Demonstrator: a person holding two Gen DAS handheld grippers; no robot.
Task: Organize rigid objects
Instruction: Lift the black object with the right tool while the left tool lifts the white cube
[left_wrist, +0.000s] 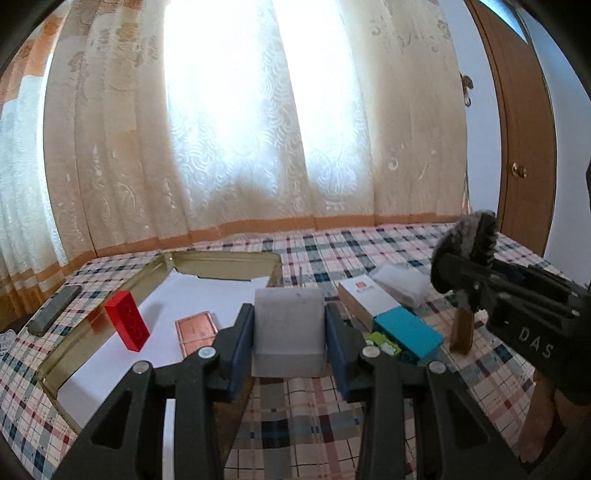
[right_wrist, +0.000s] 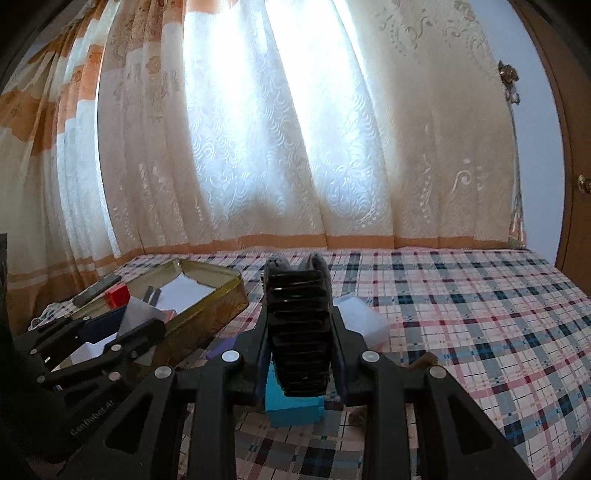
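My left gripper (left_wrist: 289, 325) is shut on a grey block (left_wrist: 288, 325), held just above the near right corner of the gold tin tray (left_wrist: 110, 314). A red brick (left_wrist: 127, 319) and a copper-coloured flat case (left_wrist: 195, 330) lie in the tray. My right gripper (right_wrist: 299, 332) is shut on a black ribbed object with a grey furry end (right_wrist: 297, 332), held in the air over a teal box (right_wrist: 293, 406). The right gripper also shows in the left wrist view (left_wrist: 461, 258).
On the plaid cloth (right_wrist: 480, 314) right of the tray lie a white box (left_wrist: 364, 299), a teal box (left_wrist: 408, 334), a green toy piece (left_wrist: 384, 345), a translucent white case (left_wrist: 400, 282) and a brown wooden piece (left_wrist: 461, 332). A phone (left_wrist: 55, 310) lies left of the tray.
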